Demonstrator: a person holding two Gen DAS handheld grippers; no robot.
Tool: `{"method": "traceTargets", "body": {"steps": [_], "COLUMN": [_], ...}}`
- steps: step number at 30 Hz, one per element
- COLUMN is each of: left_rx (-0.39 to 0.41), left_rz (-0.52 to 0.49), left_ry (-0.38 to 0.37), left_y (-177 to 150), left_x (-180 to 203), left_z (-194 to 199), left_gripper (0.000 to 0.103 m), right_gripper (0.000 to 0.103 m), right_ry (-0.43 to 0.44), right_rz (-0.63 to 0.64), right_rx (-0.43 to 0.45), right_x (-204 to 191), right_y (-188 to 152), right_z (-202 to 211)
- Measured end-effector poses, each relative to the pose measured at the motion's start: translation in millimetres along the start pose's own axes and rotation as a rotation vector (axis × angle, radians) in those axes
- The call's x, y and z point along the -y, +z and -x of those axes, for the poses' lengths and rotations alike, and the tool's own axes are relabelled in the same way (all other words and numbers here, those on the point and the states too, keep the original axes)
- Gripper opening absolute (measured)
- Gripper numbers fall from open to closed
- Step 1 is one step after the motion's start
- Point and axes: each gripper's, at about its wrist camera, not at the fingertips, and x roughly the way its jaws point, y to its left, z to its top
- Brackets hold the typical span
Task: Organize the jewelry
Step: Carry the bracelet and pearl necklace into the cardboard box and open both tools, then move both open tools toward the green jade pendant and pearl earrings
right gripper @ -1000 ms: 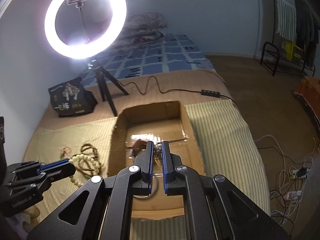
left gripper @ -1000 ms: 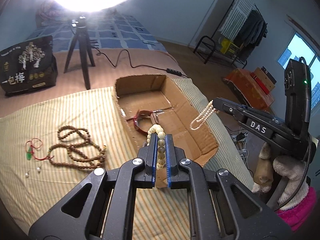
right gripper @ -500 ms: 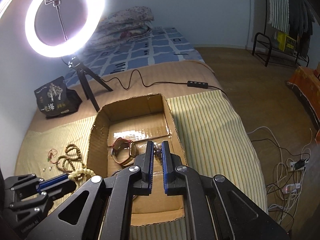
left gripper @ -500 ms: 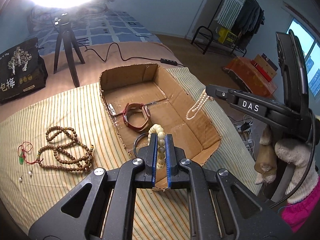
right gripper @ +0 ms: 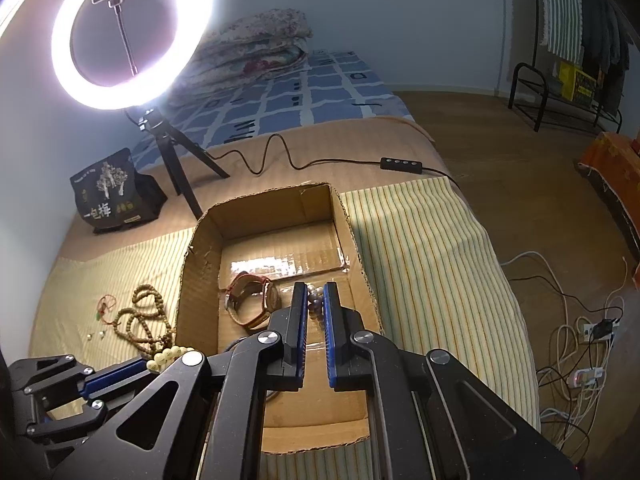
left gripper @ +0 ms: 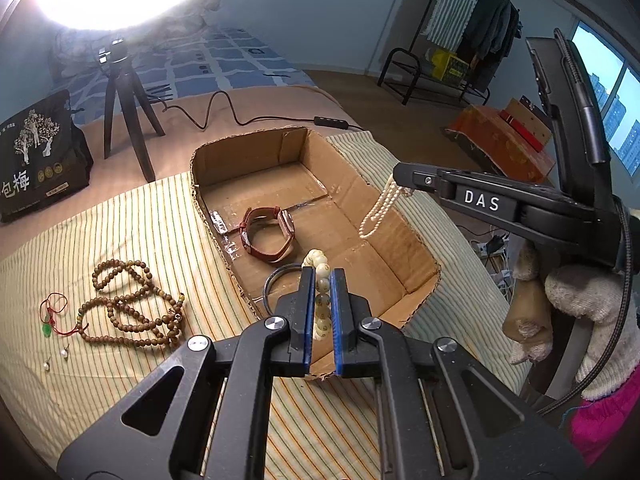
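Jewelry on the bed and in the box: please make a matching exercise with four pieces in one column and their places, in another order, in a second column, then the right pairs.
Pieces
1. Brown leather-strap wristwatch
2. Long brown wooden bead necklace
3. Cream large-bead bracelet
4. White small-pearl strand

Places
A. Hanging from the right tongs, over the open cardboard box
B. Lying on the box floor
C. Clamped in the left tongs
D. Coiled on the striped yellow cloth, outside the box

Pairs: 1-B, 2-D, 3-C, 4-A
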Motion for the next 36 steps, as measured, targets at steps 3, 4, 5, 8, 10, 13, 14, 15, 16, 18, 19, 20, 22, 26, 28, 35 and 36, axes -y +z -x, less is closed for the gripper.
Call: {"method": "traceTargets", "body": {"steps": [3, 4, 5, 8, 10, 13, 14, 15, 16, 18, 19, 20, 22, 26, 28, 35, 36], "left_rx": [-0.003, -0.003, -0.003, 0.000, 0.000, 0.007, 0.009, 0.006, 0.007, 0.009, 0.009, 0.009, 0.010, 0.013, 0.015, 0.025, 0.027], "left_rz": [-0.006, -0.006, -0.006, -0.014, -0.026, -0.036, -0.035, -0.035, -0.035, -0.035, -0.036, -0.036, -0.036, -0.038, -0.039, -0.039, -0.038], "left_ry": [-0.001, -0.002, -0.002, -0.004, -0.001, 0.012, 0.012, 0.012, 0.013, 0.016, 0.018, 0.018, 0.020, 0.026, 0.030, 0.042, 0.045], "left_y": [-0.3, -0.4, -0.3, -0.1, -0.6, -1.9, -1.9, -1.9, -1.8, -1.8, -1.8, -2.1, -2.4, -3.6, -4.0, -5.2, -5.4], "left_x": [0.6, 0.4, 0.7, 1.8, 3.5, 4.4, 4.0, 3.7, 3.3, 3.3, 3.0, 2.5, 1.5, -0.2, -1.2, -7.1, -8.8], "left_z": [0.3, 0.5, 0.4, 1.0, 1.1, 1.3, 1.5, 1.3, 1.5, 1.3, 1.2, 1.9, 2.6, 5.4, 7.2, 15.7, 17.4], "left_gripper": [0.005, 0.005, 0.005, 0.006, 0.007, 0.041, 0.041, 0.041, 0.041, 0.041, 0.041, 0.041, 0.041, 0.041, 0.041, 0.041, 0.041], "right_gripper": [0.006, 0.006, 0.006, 0.006, 0.006, 0.007, 0.008, 0.012, 0.016, 0.043, 0.049, 0.056, 0.057, 0.058, 0.059, 0.059, 0.059], "right_ry": [0.000, 0.000, -0.003, -0.011, -0.016, -0.027, -0.027, -0.028, -0.029, -0.036, -0.040, -0.043, -0.044, -0.046, -0.051, -0.049, -0.050], "right_rz": [0.001, 0.002, 0.002, -0.001, -0.004, -0.005, -0.004, -0.003, -0.003, -0.006, -0.006, -0.006, -0.002, -0.005, -0.005, 0.007, 0.010], "right_rx": [-0.007, -0.009, -0.009, -0.007, -0.011, -0.016, -0.016, -0.015, -0.015, -0.013, -0.006, 0.001, 0.006, -0.002, -0.005, -0.003, -0.002], "right_x": [-0.3, -0.1, 0.1, 0.7, 1.8, 1.8, 2.0, 2.0, 1.7, 1.3, 1.1, 0.5, -0.8, -1.1, -1.8, -7.4, -8.8], "right_y": [-1.1, -1.3, -1.5, -1.5, -1.5, -2.3, -2.8, -3.0, -2.8, -2.9, -3.0, -3.0, -2.4, -3.0, -3.4, -3.9, -4.0], "right_z": [-1.2, -1.6, -1.7, -1.4, -1.4, -2.0, -1.7, -1.3, -1.4, -0.8, 0.2, 1.4, 2.6, 2.0, 1.7, 3.1, 3.4]}}
